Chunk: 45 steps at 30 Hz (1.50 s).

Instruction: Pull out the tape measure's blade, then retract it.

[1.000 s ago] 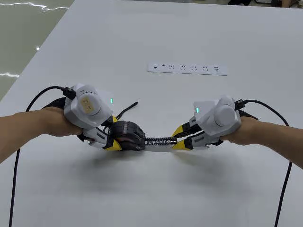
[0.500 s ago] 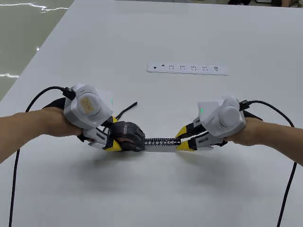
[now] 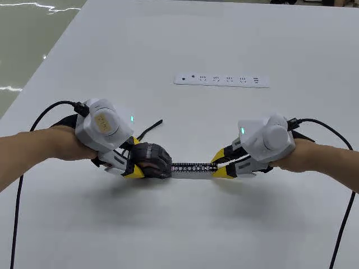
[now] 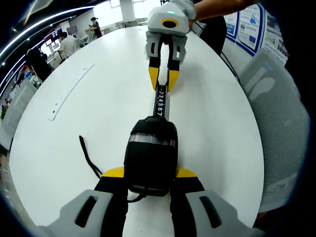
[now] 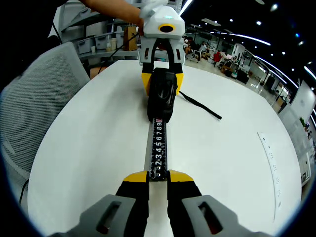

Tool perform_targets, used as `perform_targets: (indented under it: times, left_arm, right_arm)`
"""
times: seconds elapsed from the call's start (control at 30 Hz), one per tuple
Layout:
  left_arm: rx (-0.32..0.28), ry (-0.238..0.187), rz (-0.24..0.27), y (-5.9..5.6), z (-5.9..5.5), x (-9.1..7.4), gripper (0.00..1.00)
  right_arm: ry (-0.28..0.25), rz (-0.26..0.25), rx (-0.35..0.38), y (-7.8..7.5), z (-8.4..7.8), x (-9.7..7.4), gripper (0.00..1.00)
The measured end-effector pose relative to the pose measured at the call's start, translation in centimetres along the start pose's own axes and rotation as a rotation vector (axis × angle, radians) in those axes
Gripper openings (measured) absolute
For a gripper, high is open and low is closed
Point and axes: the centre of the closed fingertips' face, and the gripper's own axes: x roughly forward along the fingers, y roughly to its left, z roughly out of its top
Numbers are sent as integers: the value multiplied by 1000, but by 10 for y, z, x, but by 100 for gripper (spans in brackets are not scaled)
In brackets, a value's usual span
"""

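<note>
Right gripper (image 3: 219, 165) farther right, blade (image 3: 192, 167) longer, lying left-right | jaws pinch its tip | left gripper (image 3: 136, 159) jaws clamp case (image 3: 151, 160)

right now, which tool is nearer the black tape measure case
Left: the left tool clamps the black tape measure case; the right tool pinches the numbered blade farther out.

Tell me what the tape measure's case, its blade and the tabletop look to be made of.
The case looks like matte black plastic, maybe rubber-coated: dull sheen, moulded edges. The blade is a thin flat strip with printed numerals, likely coated steel, though that stays open. The tabletop is smooth white with soft reflections, probably laminate.
</note>
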Motion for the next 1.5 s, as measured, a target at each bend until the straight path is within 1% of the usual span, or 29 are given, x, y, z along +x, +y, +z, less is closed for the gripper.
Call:
perform_targets:
  times: [0.07,0.13,0.2,0.27,0.4,0.67,0.73,0.8,1.07,1.13,1.2,1.33,1.37,1.5]
  left_arm:
    - [0,0,0,0,0,0,27]
    - [1,0,0,0,0,0,27]
    - [1,0,-1,0,0,0,27]
    - [1,1,-2,1,0,1,27]
    - [2,2,-2,0,1,1,27]
    - [3,4,0,0,1,1,27]
    - [3,4,-1,0,1,1,27]
    - [3,5,-2,1,1,1,27]
    - [6,7,-1,0,1,1,28]
    - [5,7,-1,0,2,1,28]
    - [6,7,-1,0,2,2,28]
    - [6,7,-2,1,1,2,28]
    - [6,7,-2,0,1,2,28]
    - [5,7,-2,1,1,2,27]
  right_arm:
    - [-4,-1,5,2,1,-1,12]
    - [-2,1,4,0,-1,-2,12]
    - [-1,1,5,2,-1,-3,12]
    - [0,0,5,-4,-5,-4,12]
    - [2,0,8,-1,-7,-5,12]
    - [6,-1,8,0,-11,-7,12]
    - [8,-2,6,3,-10,-8,12]
    - [8,-3,5,-1,-11,-9,12]
    - [12,-6,7,-1,-17,-12,12]
    - [13,-6,7,1,-17,-13,12]
    - [13,-8,9,-1,-19,-14,12]
    - [14,-9,11,3,-18,-15,12]
    - [14,-9,10,1,-19,-15,12]
    - [13,-8,11,0,-21,-16,12]
